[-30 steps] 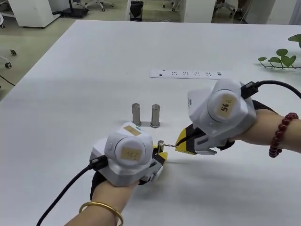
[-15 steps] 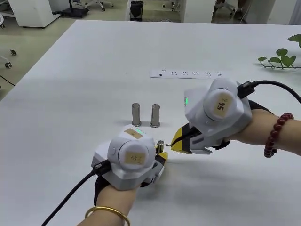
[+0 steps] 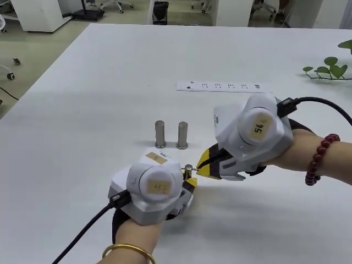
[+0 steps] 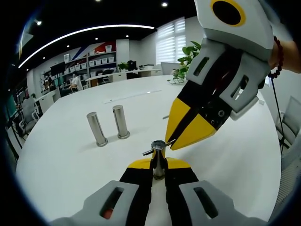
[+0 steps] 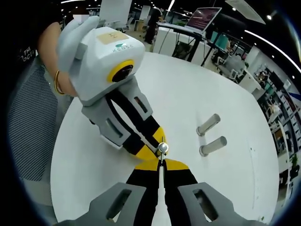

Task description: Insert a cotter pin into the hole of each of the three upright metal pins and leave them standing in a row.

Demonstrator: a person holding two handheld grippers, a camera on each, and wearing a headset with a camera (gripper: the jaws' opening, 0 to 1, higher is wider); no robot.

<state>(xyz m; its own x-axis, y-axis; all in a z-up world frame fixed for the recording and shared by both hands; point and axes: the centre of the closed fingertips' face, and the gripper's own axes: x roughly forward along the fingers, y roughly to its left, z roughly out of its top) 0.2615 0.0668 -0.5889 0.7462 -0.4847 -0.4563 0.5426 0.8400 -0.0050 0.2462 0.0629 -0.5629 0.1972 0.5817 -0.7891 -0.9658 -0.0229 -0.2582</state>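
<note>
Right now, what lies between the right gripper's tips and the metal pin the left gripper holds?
A cotter pin, pinched by the right gripper, running into the metal pin, in the left gripper view.

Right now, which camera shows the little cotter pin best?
The left gripper view: the cotter pin pokes sideways through the top of the held metal pin. The head view shows just a tiny sliver; the right gripper view sees it nearly end-on.

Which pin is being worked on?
On the white table, two metal pins stand free, side by side. The third pin stands nearer the person, clamped in the left gripper, with the right gripper holding a cotter pin in its head.
</note>
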